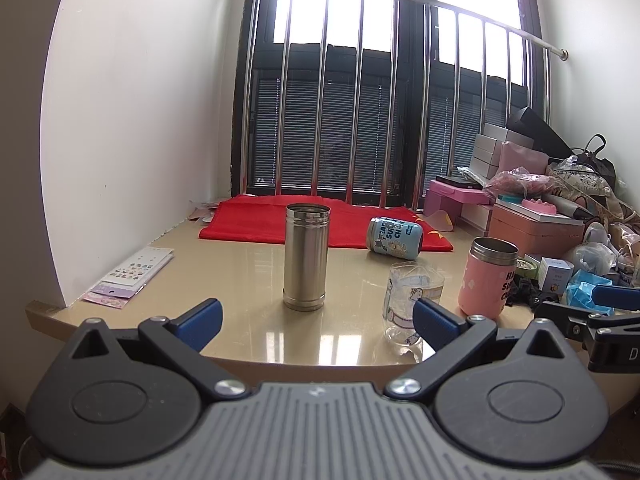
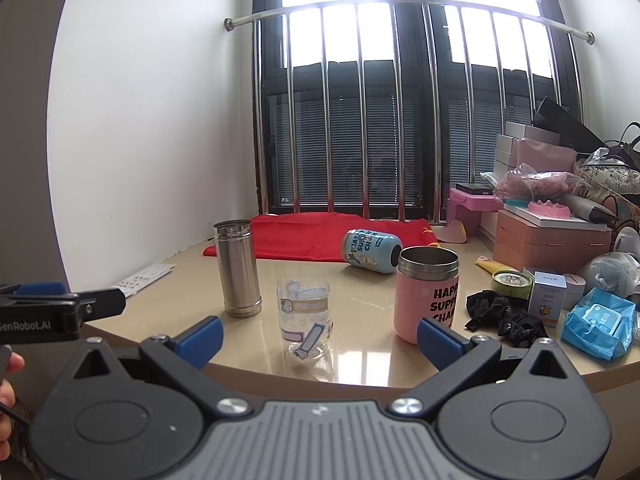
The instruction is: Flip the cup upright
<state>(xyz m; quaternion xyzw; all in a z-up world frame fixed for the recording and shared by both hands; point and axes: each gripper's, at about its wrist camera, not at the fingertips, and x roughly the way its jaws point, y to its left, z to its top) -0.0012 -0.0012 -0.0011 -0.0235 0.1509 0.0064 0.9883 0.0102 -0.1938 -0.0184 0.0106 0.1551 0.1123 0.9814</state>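
Blue printed cup on its side at the back of the bench, mouth toward the right, partly on the red cloth. In front: steel tumbler upright at left, clear sticker-covered glass in the middle, pink cup upright at right. Glossy beige surface, white wall to the left, barred window behind, boxes and bags heaped at right. Left hand-held gripper and right hand-held gripper both spread wide, short of the bench edge, holding nothing.
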